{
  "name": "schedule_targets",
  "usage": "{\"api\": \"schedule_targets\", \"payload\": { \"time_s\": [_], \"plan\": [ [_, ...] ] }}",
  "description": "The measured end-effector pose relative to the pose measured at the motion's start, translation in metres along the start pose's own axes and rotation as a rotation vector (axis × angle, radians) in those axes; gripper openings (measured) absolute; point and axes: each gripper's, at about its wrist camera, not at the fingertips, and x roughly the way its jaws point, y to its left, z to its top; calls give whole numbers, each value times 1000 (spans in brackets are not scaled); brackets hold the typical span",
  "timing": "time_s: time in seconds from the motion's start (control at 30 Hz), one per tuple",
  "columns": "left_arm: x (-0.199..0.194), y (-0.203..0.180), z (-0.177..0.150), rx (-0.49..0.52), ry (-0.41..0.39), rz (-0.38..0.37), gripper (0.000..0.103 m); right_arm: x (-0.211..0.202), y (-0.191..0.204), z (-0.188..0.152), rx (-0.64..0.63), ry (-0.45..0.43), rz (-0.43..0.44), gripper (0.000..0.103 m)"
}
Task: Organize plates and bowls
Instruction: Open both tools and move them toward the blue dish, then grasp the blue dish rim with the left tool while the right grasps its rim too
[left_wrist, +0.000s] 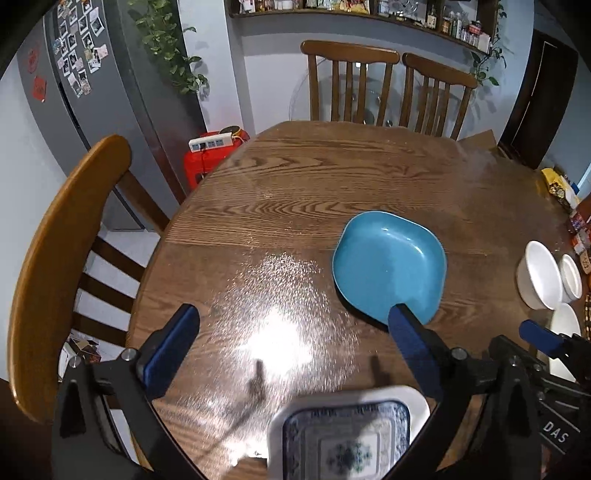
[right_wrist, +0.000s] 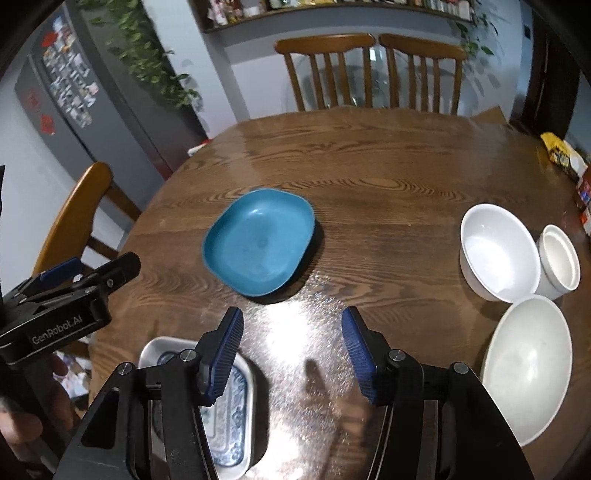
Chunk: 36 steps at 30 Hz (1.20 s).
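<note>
A blue rounded-square plate (left_wrist: 388, 262) (right_wrist: 258, 243) lies alone mid-table. At the near edge, a blue-and-white patterned square plate (left_wrist: 347, 435) (right_wrist: 231, 406) rests inside a plain white plate (right_wrist: 155, 350). On the right are a white bowl (right_wrist: 498, 251), a small white cup (right_wrist: 559, 258) and a large white bowl (right_wrist: 528, 369). My left gripper (left_wrist: 291, 321) is open very wide above the bare wood, just behind the patterned plate, and holds nothing. To its right, my right gripper (right_wrist: 293, 332) is open and holds nothing, just short of the blue plate.
The round wooden table (right_wrist: 369, 166) has two chairs (left_wrist: 351, 81) at its far side and one chair (left_wrist: 55, 258) at the left. Snack packets (right_wrist: 561, 155) lie along the right edge. A grey fridge (left_wrist: 92, 92) stands at the left.
</note>
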Motion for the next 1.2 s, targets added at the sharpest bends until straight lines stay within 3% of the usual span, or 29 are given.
{"api": "schedule_targets", "payload": {
  "time_s": [0.3, 0.5, 1.1, 1.2],
  "plan": [
    [53, -5, 8, -26, 70, -5, 100, 41, -8, 14, 57, 28, -6, 56],
    [71, -16, 9, -7, 84, -3, 93, 63, -6, 16, 59, 40, -4, 56],
    [102, -30, 12, 63, 140, -77, 30, 97, 2, 14, 29, 44, 17, 55],
    [103, -31, 14, 65, 144, -104, 21, 99, 7, 16, 6, 44, 17, 39]
  ]
}}
